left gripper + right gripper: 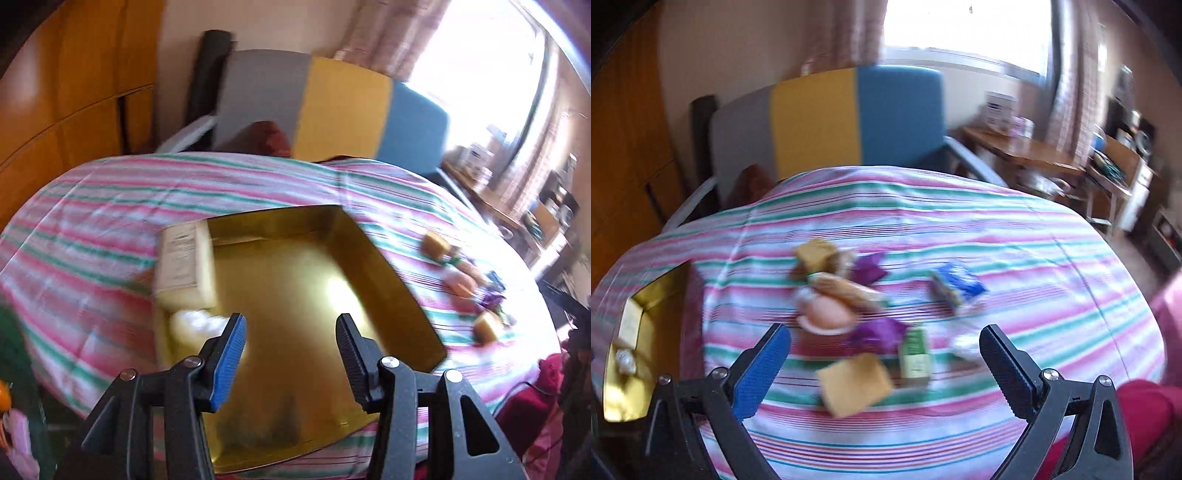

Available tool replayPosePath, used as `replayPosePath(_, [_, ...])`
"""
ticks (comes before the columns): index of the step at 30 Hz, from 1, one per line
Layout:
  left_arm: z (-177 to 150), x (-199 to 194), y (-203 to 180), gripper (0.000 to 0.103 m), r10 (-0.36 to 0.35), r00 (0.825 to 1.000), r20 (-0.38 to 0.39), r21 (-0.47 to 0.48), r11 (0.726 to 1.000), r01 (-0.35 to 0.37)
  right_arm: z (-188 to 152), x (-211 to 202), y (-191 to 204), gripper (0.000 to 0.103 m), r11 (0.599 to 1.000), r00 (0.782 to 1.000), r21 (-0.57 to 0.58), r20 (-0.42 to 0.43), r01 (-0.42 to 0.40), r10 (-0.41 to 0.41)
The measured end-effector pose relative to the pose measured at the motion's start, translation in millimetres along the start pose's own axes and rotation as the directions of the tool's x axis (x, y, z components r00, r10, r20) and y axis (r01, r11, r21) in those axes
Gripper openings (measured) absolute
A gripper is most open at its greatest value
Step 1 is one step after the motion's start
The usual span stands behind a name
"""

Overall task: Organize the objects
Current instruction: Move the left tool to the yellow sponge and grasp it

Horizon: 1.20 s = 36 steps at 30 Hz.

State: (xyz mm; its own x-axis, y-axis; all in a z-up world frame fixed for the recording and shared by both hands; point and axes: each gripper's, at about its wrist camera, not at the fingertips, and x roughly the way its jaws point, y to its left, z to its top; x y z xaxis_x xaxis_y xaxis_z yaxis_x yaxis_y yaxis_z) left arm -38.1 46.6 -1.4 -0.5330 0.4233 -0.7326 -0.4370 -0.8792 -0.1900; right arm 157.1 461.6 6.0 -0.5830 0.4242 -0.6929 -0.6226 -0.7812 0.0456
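Observation:
A shallow gold box (373, 254) lies on the striped cloth (92, 206). Inside, against its left wall, stand a cream carton (184, 262) and a white fluffy wad (195, 323). My left gripper (291, 345) is open and empty above the box floor. In the right wrist view my right gripper (884, 345) is open and empty above a pile of small items: a yellow sponge block (855, 384), a green carton (916, 356), a pink round piece (827, 314), purple wrappers (877, 330) and a blue packet (956, 282). The gold box (642, 299) shows at the far left.
A grey, yellow and blue chair (849, 118) stands behind the table. A wooden cabinet (55, 92) is at the left, and a wooden desk (1027, 147) with clutter at the right under the window. Red fabric (1145, 410) lies at the table's right edge.

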Motion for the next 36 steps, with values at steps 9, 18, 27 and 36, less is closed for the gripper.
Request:
replayPosePath(9, [15,34,-120,0.051,-0.213,0.968,-0.132,0.254,0.937,0.241,-21,23,-97,0.103,0.948,0.999,0.319,-0.043,-0.006,0.021])
replayPosePath(18, [-11,92,-244,0.051,-0.282,0.913,-0.296,0.46,0.796,0.394,-28,24,-112,0.103,0.897,0.989,0.422,0.002,-0.134,0.147])
replayPosePath(27, [-29,145,-314,0.077,-0.247,0.892,-0.378,0.558,0.708,0.433,-29,23,-116,0.103,0.888,0.983,0.424,0.017,-0.175,0.185])
replayPosePath(36, [-34,196,-341,0.057,-0.201,0.885,-0.419,0.566,0.705,0.428,-30,25,-117,0.103,0.881,0.98,0.435,0.023,-0.189,0.199])
